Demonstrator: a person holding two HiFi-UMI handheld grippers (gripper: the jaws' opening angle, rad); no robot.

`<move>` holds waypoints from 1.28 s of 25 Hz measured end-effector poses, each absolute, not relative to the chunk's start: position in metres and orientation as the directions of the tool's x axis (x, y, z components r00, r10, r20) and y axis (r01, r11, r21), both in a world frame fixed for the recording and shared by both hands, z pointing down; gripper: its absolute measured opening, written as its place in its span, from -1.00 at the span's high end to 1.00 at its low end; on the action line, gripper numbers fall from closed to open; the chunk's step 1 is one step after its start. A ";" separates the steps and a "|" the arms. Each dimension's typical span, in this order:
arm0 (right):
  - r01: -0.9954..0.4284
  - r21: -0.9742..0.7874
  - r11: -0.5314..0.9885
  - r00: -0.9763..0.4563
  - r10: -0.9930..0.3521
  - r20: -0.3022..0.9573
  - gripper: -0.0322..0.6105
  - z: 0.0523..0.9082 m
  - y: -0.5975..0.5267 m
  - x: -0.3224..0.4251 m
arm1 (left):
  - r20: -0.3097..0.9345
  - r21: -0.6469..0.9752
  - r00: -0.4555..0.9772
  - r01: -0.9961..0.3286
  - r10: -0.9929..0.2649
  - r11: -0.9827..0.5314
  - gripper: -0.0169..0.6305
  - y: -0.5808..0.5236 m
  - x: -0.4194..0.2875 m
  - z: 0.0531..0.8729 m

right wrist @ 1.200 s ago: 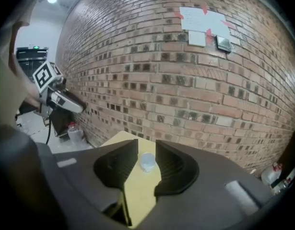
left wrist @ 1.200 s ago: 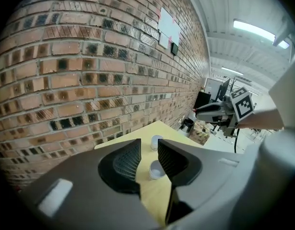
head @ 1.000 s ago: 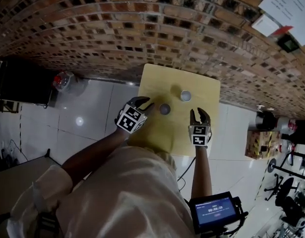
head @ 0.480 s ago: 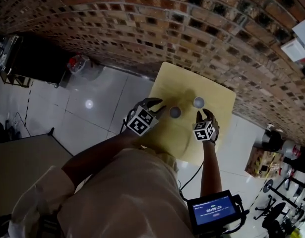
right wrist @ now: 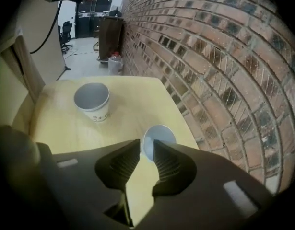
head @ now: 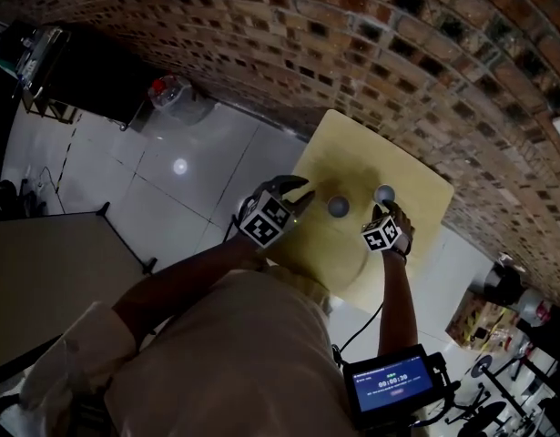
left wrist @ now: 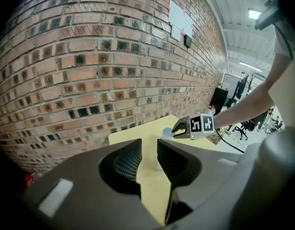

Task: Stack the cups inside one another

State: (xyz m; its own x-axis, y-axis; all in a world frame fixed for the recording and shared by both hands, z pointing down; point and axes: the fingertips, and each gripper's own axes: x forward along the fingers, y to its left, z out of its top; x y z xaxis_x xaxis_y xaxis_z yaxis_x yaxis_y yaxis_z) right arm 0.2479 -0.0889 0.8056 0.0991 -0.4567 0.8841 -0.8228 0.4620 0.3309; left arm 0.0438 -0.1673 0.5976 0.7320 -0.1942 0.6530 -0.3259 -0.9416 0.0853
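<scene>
Presently: edge cup [right wrist: 159, 137] upright on table [right wrist: 133, 92], rim wall right at tips of my right gripper [right wrist: 146, 150]; jaws narrow, not yet pinching. Second cup [right wrist: 92, 101] stands apart, leftward. My left gripper [left wrist: 148, 152] narrow, just closed slightly, empty, farther off.

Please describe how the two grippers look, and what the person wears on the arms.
Both the left gripper and right gripper are dark grey, with curved jaws and ribbed pads. Each carries a white cube printed with black square markers. The person wears a pale shirt; its sleeve ends near the elbow.
</scene>
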 end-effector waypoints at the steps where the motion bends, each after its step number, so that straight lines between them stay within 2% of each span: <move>1: -0.817 0.328 0.475 0.098 -0.446 0.890 0.61 0.809 -0.089 0.248 | 0.655 0.086 0.729 -0.335 -0.200 -0.938 0.57 -0.168 0.041 0.598; 10: -0.785 0.319 0.531 0.105 -0.393 0.913 0.74 0.833 -0.093 0.247 | 0.658 0.093 0.715 -0.386 -0.234 -0.918 0.58 -0.168 0.031 0.601; 14: -0.789 0.314 0.528 0.104 -0.388 0.916 0.84 0.837 -0.095 0.245 | 0.660 0.090 0.710 -0.399 -0.245 -0.913 0.58 -0.168 0.025 0.600; 17: -0.801 0.312 0.511 0.104 -0.395 0.913 0.84 0.835 -0.093 0.244 | 0.662 0.092 0.707 -0.408 -0.250 -0.909 0.58 -0.168 0.019 0.600; 32: -0.829 0.332 0.451 0.027 -0.561 0.827 0.85 0.741 -0.102 0.203 | 0.655 0.086 0.719 -0.377 -0.233 -0.922 0.58 -0.160 0.015 0.593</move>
State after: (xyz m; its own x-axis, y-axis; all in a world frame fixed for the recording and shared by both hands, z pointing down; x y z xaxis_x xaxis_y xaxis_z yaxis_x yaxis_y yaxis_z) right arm 0.2029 -0.1021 0.7411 0.0268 -0.5611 0.8273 -0.8285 0.4506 0.3324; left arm 0.0152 -0.1597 0.5932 0.7193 -0.2329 0.6545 -0.3771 -0.9222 0.0862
